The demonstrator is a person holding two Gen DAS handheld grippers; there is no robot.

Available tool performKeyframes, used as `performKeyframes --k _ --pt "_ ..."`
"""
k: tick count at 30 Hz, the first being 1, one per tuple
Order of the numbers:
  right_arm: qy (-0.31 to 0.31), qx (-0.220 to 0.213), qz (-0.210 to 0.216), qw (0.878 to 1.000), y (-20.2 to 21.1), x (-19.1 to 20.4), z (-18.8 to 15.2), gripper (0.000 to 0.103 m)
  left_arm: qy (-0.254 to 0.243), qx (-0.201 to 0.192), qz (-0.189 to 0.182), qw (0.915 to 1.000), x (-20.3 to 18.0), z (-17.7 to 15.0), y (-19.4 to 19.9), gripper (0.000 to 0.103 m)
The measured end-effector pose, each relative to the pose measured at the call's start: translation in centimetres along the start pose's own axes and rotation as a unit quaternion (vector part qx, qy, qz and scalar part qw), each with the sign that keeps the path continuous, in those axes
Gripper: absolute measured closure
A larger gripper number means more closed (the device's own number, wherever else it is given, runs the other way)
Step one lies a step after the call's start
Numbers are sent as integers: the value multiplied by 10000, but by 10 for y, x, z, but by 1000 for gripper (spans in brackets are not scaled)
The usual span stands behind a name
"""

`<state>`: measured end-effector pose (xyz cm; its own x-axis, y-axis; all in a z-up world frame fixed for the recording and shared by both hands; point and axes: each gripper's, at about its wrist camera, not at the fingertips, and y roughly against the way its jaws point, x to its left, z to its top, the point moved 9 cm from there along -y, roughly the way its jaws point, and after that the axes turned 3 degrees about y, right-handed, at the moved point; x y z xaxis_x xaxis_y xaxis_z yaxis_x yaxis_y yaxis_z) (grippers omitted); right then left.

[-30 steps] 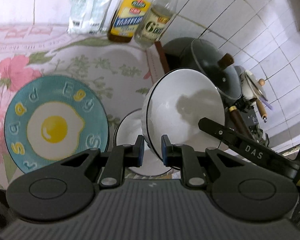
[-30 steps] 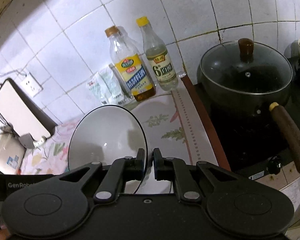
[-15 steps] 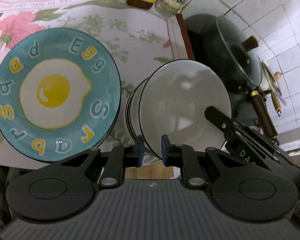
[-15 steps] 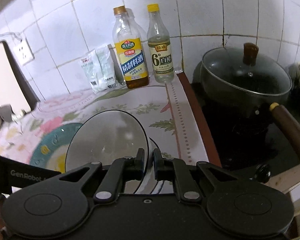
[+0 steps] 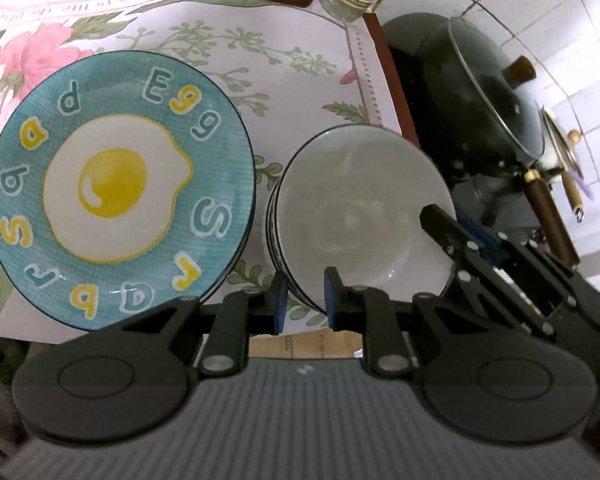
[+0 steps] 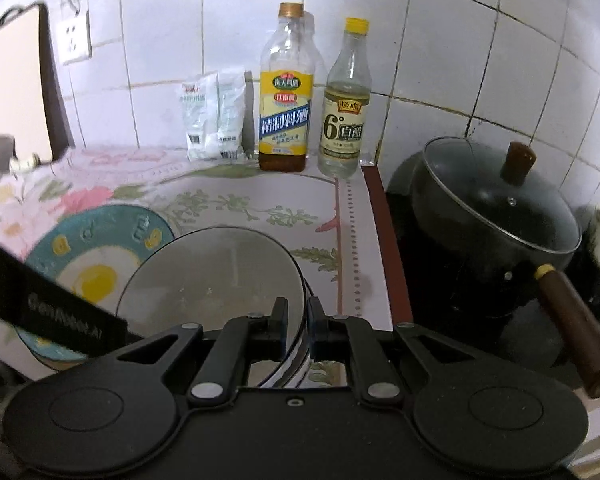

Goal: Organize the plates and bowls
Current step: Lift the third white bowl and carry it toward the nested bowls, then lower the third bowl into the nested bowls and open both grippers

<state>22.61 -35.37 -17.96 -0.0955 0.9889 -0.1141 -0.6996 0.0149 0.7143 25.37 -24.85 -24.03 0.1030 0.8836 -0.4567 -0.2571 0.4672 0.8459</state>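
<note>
On the floral surface, view by view:

Left wrist view, plate: the teal egg plate (image 5: 120, 188) lies flat on the floral surface (image 5: 284, 72) at 9 o'clock, topping a stack whose edges show under its right rim.
Left wrist view, bowl: the white bowl (image 5: 364, 216) with a dark rim sits just right of centre, nested on a stack of bowls (image 5: 271, 236) whose rims show at its left side, just beside the plate.
Left wrist view, left gripper: the left gripper (image 5: 303, 306) has its blue-padded fingers (image 5: 280, 306) nearly closed on the bowl's near rim at 6 o'clock.
Left wrist view, right gripper: the right gripper (image 5: 474, 240) reaches in from 4 o'clock, its fingers pinching the bowl's right rim.
Left wrist view, surroundings: a lidded black pot (image 5: 488, 100) stands at 2 o'clock; two bottle bases show at 12 o'clock.

Right wrist view, bowl: the white bowl (image 6: 212, 280) sits low at centre, partly covering the egg plate (image 6: 96, 256) at 9 o'clock.
Right wrist view, right gripper: the right gripper (image 6: 298, 320) is clamped on the bowl's rim, a finger on either side.
Right wrist view, left gripper: its black body (image 6: 48, 308) crosses at 8 o'clock.
Right wrist view, backdrop: the cooking wine bottle (image 6: 286, 92) and vinegar bottle (image 6: 345, 104) stand at 12 o'clock against the tiles, white packets (image 6: 214, 116) at 11, the pot (image 6: 496, 216) at 3.
</note>
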Motion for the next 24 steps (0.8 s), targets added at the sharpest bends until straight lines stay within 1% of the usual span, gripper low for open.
performKeyframes --k 4,7,11,15,17,24 --pt "63 -73 -59 9999 0 -1 2 90 12 9 -58 10000 0 1 -1 83" --pt "101 -37 -95 9999 -1 -2 1 89 24 -27 -119 9999 0 2 1 82" --pt "-134 -77 46 9999 3 -5 0 88 5 -89 -275 9996 -1 1 8 80" --pt "-275 -161 183 9993 12 -7 -1 87 -144 -209 -349 9991 -5 0 19 77" --pt "-314 -180 204 9991 15 -8 1 87 -188 -287 -402 9986 -7 0 26 73" --pt "-403 -335 238 9983 33 -11 6 84 -448 -539 -525 9962 -13 -9 47 72"
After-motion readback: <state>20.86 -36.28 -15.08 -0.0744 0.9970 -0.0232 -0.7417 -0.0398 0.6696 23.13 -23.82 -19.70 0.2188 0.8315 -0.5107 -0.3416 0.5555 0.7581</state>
